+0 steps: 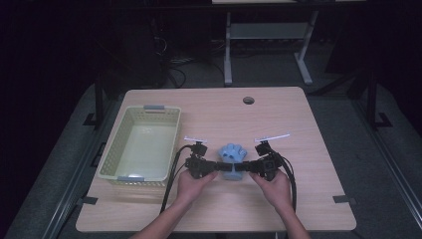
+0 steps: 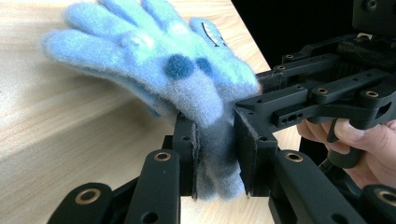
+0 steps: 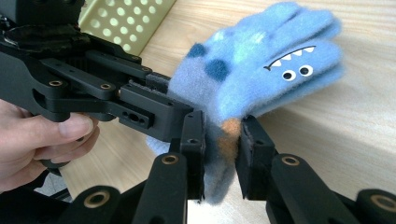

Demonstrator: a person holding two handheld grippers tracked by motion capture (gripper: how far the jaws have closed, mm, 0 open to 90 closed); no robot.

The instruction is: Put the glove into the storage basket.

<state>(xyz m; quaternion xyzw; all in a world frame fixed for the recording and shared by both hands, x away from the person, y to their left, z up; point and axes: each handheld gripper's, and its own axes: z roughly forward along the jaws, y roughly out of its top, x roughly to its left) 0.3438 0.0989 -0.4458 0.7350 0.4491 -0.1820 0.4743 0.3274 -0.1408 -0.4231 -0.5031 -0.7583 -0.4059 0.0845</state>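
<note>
A fuzzy blue glove (image 2: 187,79) is pinched at its cuff between the nearly closed fingers of the left gripper (image 2: 217,158) and, from the opposite side, gripped just as narrowly by the right gripper (image 3: 222,156), the glove's own fingers fanning away from both. It is held between the two hands just above the tabletop (image 1: 298,124). The grasp is judged done; the pale basket (image 1: 112,164) to the left stands empty, transfer apparently remaining.

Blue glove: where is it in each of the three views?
High view: glove at centre, between both grippers.
Left gripper view: glove upper centre, cuff between the jaws.
Right gripper view: glove upper centre-right, cuff between the jaws.
Shared landmark: wooden table.
</note>
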